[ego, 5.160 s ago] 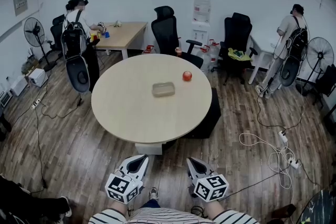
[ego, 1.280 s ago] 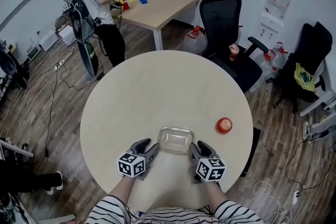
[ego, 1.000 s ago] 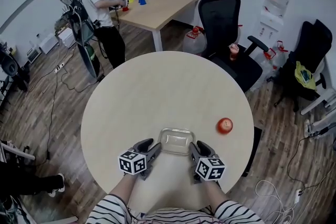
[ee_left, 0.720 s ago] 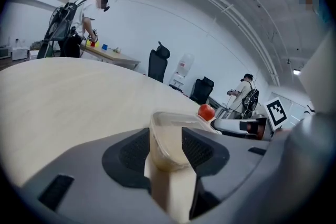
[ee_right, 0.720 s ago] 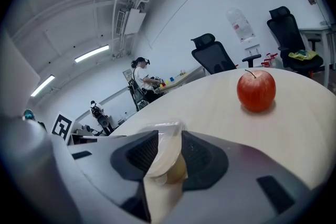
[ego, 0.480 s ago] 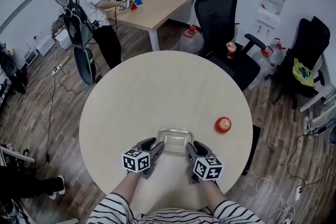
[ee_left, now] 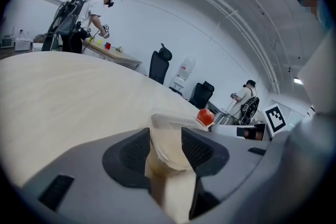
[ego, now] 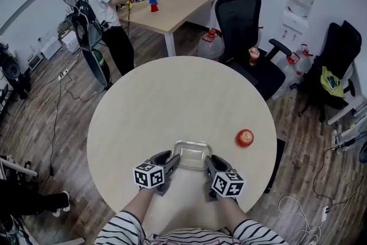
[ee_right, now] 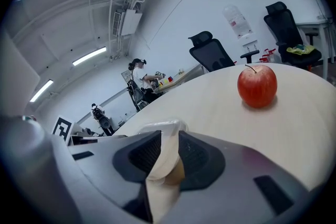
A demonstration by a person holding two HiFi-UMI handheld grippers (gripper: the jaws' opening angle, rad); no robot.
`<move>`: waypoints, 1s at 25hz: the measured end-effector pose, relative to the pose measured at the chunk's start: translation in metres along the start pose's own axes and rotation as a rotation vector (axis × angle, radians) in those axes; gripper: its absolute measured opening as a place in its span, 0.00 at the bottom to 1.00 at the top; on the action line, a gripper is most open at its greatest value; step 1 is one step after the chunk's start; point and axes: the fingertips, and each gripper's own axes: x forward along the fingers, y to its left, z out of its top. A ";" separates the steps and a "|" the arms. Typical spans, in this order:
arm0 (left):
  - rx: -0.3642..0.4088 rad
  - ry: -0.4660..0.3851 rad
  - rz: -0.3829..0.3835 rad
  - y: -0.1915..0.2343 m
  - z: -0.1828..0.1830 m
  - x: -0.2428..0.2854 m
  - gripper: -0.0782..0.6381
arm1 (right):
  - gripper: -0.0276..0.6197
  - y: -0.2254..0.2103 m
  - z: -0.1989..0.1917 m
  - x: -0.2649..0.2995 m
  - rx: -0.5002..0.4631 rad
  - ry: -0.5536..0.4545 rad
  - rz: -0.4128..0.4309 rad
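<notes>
— Table [ego: 172, 94], round, fills mid-frame. Where's the clear plastic container [ego: 191, 152]?

— Lower centre, at the edge nearest me. My left gripper [ego: 174, 160] is clamped on its left rim and my right gripper [ego: 209, 162] on its right rim. I judge that gripping both sides keeps it level. The red apple [ego: 245, 137] lies apart, to its right.

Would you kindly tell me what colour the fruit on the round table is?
Red; the apple shows best in the right gripper view.
</notes>
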 end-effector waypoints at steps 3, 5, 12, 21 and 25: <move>0.012 -0.005 0.003 0.000 0.003 -0.003 0.34 | 0.22 0.002 0.001 0.000 0.006 -0.002 0.000; 0.019 -0.004 0.008 0.000 0.004 -0.004 0.34 | 0.21 0.004 0.001 0.000 0.015 -0.005 0.002; 0.005 -0.055 -0.001 -0.006 0.017 -0.016 0.34 | 0.19 0.009 0.006 -0.007 0.053 -0.031 0.007; -0.005 -0.109 -0.054 -0.020 0.032 -0.040 0.28 | 0.13 0.021 0.016 -0.033 0.109 -0.111 -0.016; -0.001 -0.121 -0.083 -0.028 0.034 -0.052 0.26 | 0.12 0.029 0.014 -0.047 0.116 -0.138 -0.033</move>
